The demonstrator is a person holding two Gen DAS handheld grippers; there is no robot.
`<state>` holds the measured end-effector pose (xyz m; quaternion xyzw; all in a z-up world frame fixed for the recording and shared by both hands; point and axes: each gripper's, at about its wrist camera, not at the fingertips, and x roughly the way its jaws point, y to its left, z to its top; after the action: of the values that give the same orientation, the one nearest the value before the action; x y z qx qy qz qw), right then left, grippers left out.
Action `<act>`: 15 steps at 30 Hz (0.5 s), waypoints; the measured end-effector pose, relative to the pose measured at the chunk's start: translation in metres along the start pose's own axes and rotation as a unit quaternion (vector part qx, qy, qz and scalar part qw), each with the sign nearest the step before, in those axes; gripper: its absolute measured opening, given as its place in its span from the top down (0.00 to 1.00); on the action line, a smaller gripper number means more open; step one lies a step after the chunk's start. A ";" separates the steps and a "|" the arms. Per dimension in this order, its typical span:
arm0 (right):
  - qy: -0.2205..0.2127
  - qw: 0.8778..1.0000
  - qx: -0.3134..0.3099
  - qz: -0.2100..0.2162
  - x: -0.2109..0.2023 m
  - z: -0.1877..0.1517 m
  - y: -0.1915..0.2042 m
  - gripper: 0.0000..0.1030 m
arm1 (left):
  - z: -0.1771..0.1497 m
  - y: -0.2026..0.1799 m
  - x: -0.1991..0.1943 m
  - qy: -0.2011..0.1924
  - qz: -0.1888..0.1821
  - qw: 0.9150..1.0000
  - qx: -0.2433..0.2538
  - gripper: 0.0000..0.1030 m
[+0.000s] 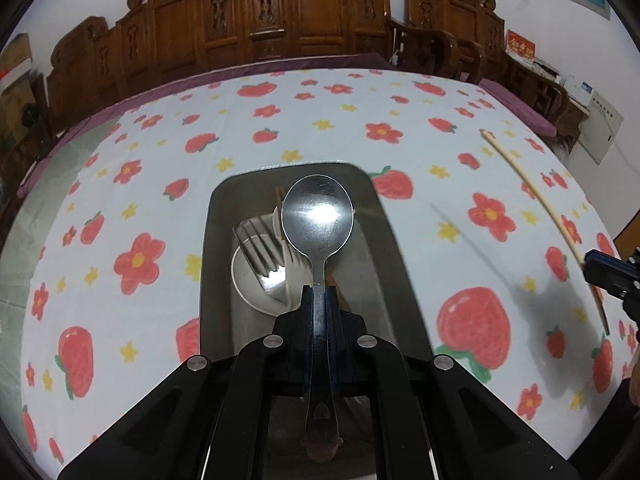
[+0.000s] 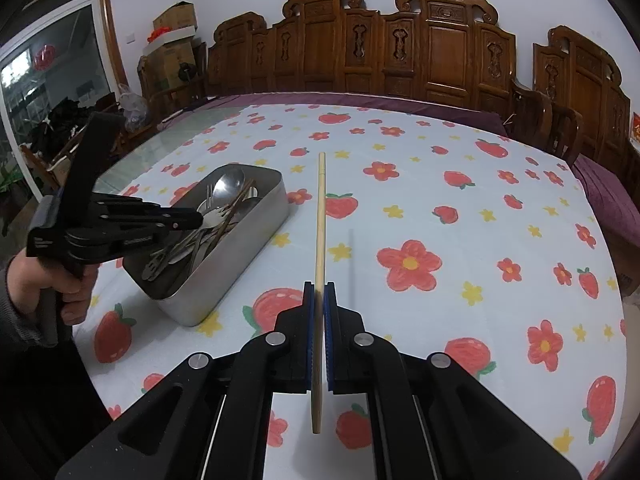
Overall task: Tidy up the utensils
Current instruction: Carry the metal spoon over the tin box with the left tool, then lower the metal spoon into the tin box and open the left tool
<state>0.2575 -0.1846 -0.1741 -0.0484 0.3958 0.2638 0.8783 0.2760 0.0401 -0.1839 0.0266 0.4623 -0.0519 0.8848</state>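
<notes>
Left gripper (image 1: pixel 319 292) is clamped on the handle of a steel spoon (image 1: pixel 317 216), bowl pointing toward twelve o'clock, held above a rectangular metal tray (image 1: pixel 386 240). The tray rests on a strawberry-and-flower tablecloth (image 1: pixel 140 168) and contains a fork (image 1: pixel 260 248), a white spoon (image 1: pixel 250 280) and brown chopsticks (image 1: pixel 279 194).

Right gripper (image 2: pixel 319 292) is closed tight on a single pale wooden chopstick (image 2: pixel 320 208), which runs between the pads toward twelve o'clock, clear of the cloth. From the right wrist view the tray lies at ten o'clock, with the left gripper over its near end, gripped by a hand (image 2: pixel 60 280). Carved wooden chairs (image 2: pixel 440 52) line the far edge.
</notes>
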 end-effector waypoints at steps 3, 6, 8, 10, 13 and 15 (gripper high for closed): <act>0.004 1.000 -0.001 0.000 0.003 -0.001 0.001 0.95 | -0.001 0.002 0.008 0.005 0.000 1.000 -0.003 0.95; 0.005 1.000 -0.001 0.000 0.005 -0.001 0.001 0.95 | -0.001 0.003 0.014 0.010 0.000 1.000 -0.002 0.95; 0.005 1.000 -0.001 0.001 0.005 -0.001 0.002 0.95 | -0.001 0.003 0.016 0.009 0.000 1.000 -0.001 0.95; 0.005 1.000 -0.001 0.001 0.005 -0.001 0.001 0.95 | -0.001 0.003 0.017 0.009 -0.002 1.000 -0.002 0.95; 0.006 1.000 0.001 0.001 0.007 -0.001 0.003 0.95 | -0.001 0.005 0.016 0.009 -0.005 1.000 -0.007 0.94; 0.006 1.000 0.003 0.001 0.008 -0.001 0.004 0.95 | -0.002 0.006 0.011 0.001 -0.004 1.000 -0.008 0.87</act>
<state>0.2593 -0.1780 -0.1807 -0.0474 0.4019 0.2630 0.8758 0.2810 0.0452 -0.1941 0.0176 0.4637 -0.0515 0.8843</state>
